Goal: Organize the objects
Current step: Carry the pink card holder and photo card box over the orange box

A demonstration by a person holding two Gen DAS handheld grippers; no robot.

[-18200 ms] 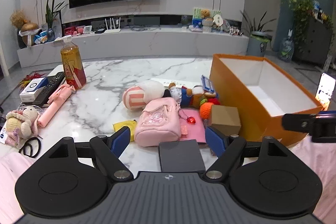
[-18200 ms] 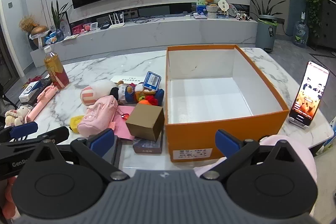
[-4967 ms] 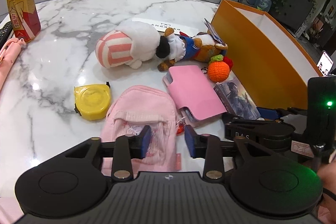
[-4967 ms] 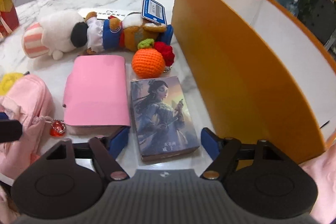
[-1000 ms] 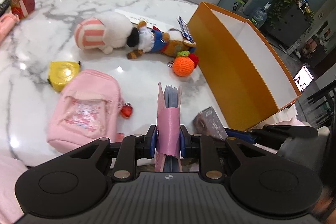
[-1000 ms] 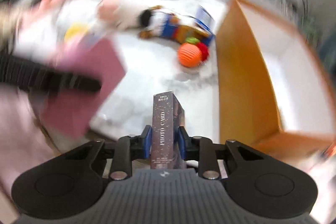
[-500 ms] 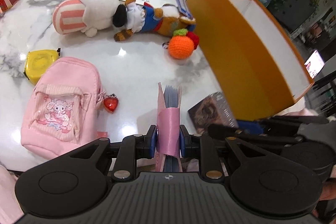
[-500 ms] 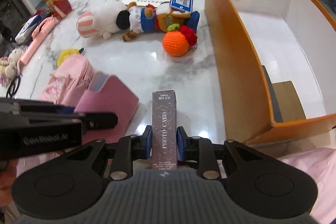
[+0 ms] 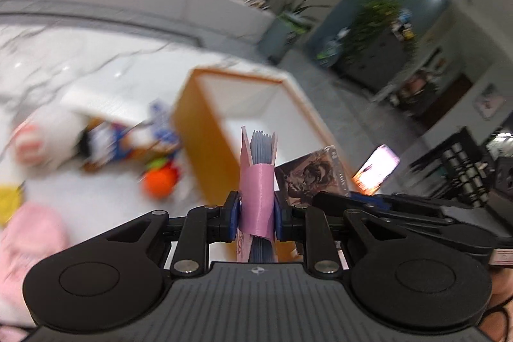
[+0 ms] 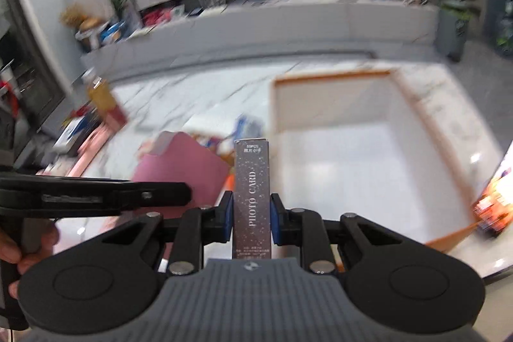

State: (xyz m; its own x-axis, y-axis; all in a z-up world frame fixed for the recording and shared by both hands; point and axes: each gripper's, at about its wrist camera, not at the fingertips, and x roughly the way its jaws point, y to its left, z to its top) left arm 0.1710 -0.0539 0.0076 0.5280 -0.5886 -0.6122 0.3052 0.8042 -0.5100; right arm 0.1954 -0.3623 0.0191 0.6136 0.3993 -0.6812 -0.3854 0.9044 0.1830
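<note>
Left gripper (image 9: 256, 218): fingers pinching a pink card holder (image 9: 257, 197) edge-on, spine toward the camera, blue-grey leaves fanning out at its upper end; held clear of the bench (image 9: 80, 60), upright at 12 o'clock from the fingers. Right gripper (image 10: 251, 218): fingers pinching a dark photo-card box (image 10: 251, 197) by its broad faces, narrow side lettered "PHOTO CARD" toward the camera, standing upright at 12 o'clock and off the bench. Same box in the left wrist view at 2 o'clock of the card holder, illustrated face showing, just beside it. Same card holder in the right wrist view at 10 o'clock of the box, broad pink cover showing, with the left gripper's black body crossing in front at 9 o'clock and a hand (image 10: 19, 249) on its handle. Orange box (image 10: 368, 149), open-topped, white inside, on the white marble bench: at 1 to 2 o'clock of the right gripper, at 11 to 12 o'clock of the left. Blurred on the bench at 9 to 10 o'clock in the left wrist view: orange crochet ball (image 9: 160, 181), plush toys (image 9: 96, 140), pink pouch (image 9: 32, 239), yellow item (image 9: 8, 201). Phone (image 9: 378, 165), screen lit, standing beyond the orange box at 2 o'clock. Drink bottle (image 10: 102, 98) at 10 o'clock in the right wrist view, far side of the bench.
</note>
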